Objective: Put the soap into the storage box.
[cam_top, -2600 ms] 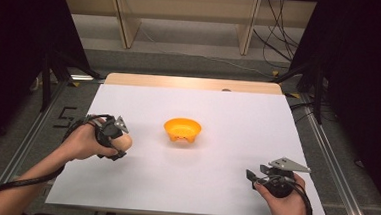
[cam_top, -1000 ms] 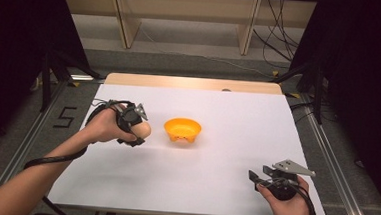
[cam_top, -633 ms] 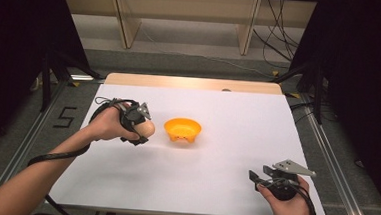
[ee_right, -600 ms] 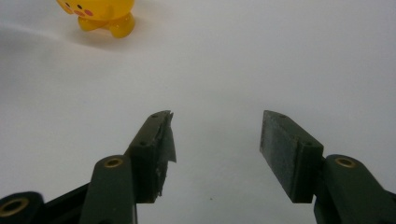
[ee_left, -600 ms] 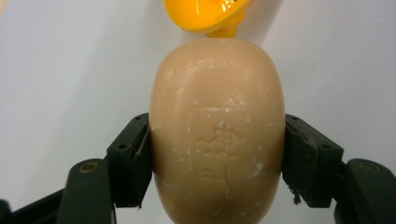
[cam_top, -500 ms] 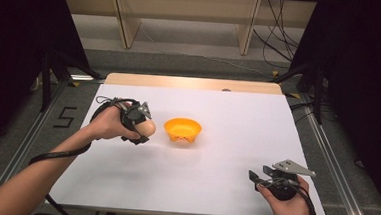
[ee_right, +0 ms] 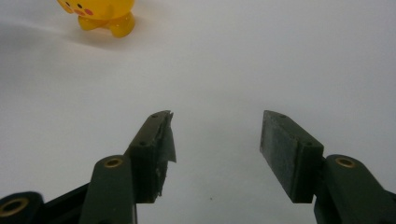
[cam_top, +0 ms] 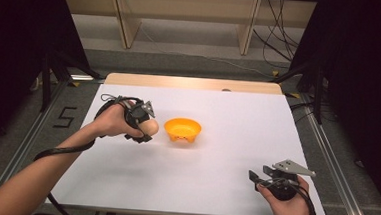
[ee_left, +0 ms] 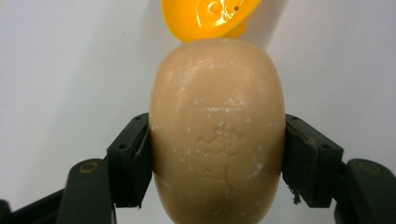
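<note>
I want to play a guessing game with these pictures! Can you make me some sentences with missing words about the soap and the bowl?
1. The left gripper squeezes a tan, egg-shaped bar of ____.
2. The little bowl on the white table has the colour ____.
3. The right gripper holds nothing, and its jaws stand ____.
4. In the high view, the soap is just to the ____ of the bowl.

Missing words: soap; orange; open; left
</note>
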The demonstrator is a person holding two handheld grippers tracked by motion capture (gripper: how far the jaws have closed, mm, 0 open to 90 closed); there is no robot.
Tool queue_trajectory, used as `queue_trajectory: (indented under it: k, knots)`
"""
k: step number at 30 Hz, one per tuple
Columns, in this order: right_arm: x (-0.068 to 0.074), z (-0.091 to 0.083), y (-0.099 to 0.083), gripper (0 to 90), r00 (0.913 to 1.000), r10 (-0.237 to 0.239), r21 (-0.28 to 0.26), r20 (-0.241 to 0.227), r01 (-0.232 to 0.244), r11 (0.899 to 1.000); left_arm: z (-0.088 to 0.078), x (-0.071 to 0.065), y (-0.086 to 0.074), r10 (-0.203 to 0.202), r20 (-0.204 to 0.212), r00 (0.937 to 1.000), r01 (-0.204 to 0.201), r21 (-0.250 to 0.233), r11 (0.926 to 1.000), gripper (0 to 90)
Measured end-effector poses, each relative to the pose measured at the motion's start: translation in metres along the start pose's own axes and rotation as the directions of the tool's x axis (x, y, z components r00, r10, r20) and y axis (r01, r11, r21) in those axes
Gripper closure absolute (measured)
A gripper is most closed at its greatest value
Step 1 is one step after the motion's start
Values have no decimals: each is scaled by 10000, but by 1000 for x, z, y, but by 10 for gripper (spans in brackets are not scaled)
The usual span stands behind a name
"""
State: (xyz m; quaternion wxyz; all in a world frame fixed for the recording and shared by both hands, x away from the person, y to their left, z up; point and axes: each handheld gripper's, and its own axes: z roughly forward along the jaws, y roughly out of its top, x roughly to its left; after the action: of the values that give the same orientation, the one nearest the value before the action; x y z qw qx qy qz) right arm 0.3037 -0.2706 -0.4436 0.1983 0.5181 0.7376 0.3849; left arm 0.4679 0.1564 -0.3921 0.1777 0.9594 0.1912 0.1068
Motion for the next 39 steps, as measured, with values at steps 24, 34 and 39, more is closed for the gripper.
queue_trajectory:
  k: [24,34,39]
  knots:
    - [3,-3,0,439,9992,373,71,-140,-372,9993,5,9,19,357,-19,9994,-357,36,9994,323]
    - [3,-2,0,440,9993,385,92,-27,-385,9992,5,11,27,341,-17,9994,-341,-45,9994,324]
    - [2,-3,0,440,9994,344,76,-68,-343,9994,6,11,32,409,-15,9992,-409,-151,9990,324]
